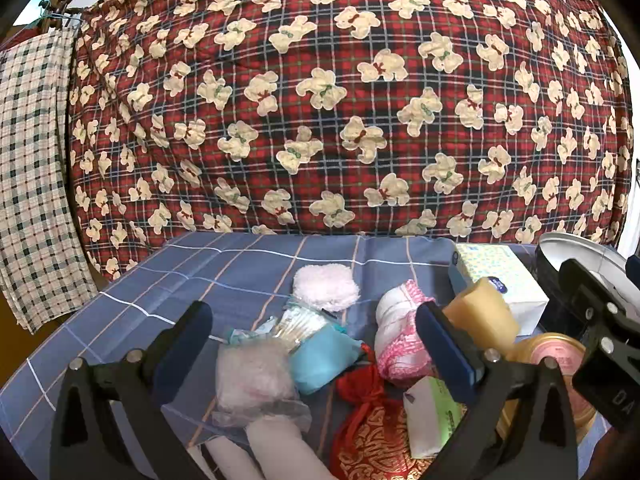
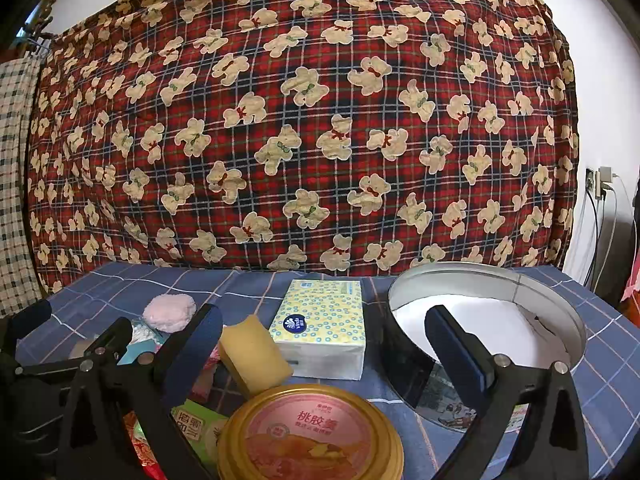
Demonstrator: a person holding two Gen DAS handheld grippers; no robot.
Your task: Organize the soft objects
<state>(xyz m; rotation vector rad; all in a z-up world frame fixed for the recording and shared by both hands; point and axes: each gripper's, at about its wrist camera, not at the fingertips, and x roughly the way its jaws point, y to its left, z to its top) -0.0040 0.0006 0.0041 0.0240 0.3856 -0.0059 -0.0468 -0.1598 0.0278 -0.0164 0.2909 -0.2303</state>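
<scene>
My left gripper (image 1: pixel 316 340) is open and empty above a heap of soft things on the blue checked cloth (image 1: pixel 224 264): a teal pouch (image 1: pixel 320 360), a clear bag of white fluff (image 1: pixel 256 376), a red embroidered pouch (image 1: pixel 368 432), a pink-and-white netted bundle (image 1: pixel 396 336), a pink fluffy puff (image 1: pixel 326 286) and a small tissue pack (image 1: pixel 430 416). My right gripper (image 2: pixel 324 340) is open and empty, low over a gold-rimmed can (image 2: pixel 310 436). A yellow sponge (image 2: pixel 256 354) and a tissue box (image 2: pixel 320 326) lie ahead of it. A round tin (image 2: pixel 486 280) stands at the right.
A red plaid quilt with bears (image 2: pixel 304 120) hangs behind the table. A checked cloth (image 1: pixel 32 168) hangs at the left. Wall sockets with cables (image 2: pixel 600 188) are at the far right. The right gripper's body (image 1: pixel 600 328) shows at the left wrist view's right edge.
</scene>
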